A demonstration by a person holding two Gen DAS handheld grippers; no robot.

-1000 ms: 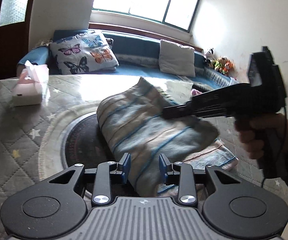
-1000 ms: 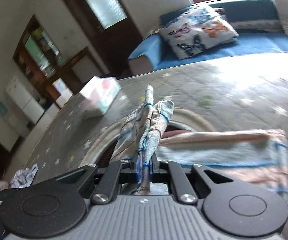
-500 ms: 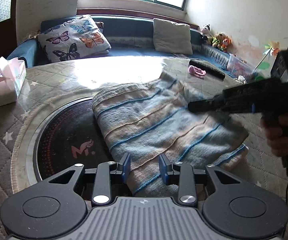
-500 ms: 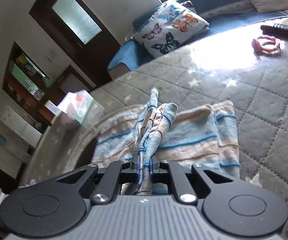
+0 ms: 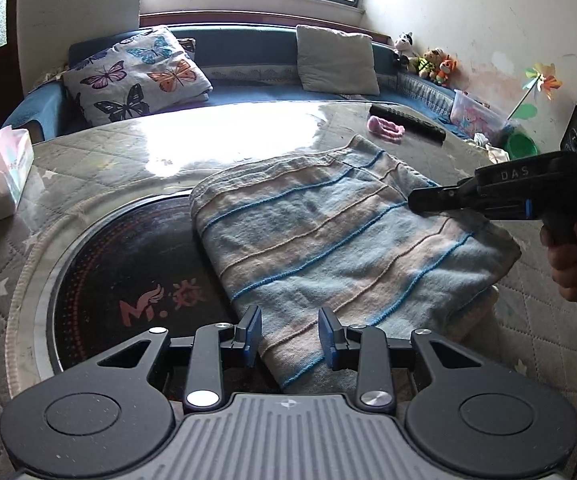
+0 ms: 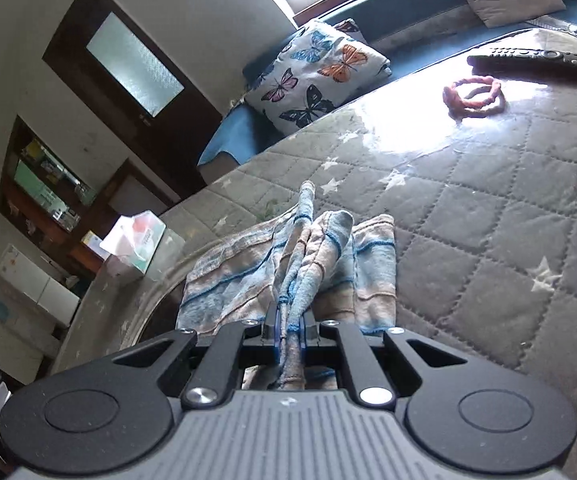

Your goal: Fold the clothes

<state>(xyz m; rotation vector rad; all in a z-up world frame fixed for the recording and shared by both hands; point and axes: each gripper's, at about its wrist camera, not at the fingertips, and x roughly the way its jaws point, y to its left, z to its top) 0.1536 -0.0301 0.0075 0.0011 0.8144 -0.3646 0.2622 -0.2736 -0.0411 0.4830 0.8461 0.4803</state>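
Left wrist view: I am lowering the striped, nubby towel [image 5: 340, 236] flatter onto the quilted counter [image 5: 100, 176] than a second ago; my right tool [image 6: 289, 330] is pinching its bunched right edge, my left tool [image 5: 289, 334] gaping wide near.

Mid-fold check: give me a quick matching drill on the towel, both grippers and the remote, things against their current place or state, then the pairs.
Things:
1. left gripper
2. right gripper
3. towel
4. remote

States:
A. lies beside the pink hair tie at the table's far side
B. shut on a bunched edge of cloth
C. open, nothing between its fingers
D. folded over, partly covering the dark round inset

Pairs: 1-C, 2-B, 3-D, 4-A
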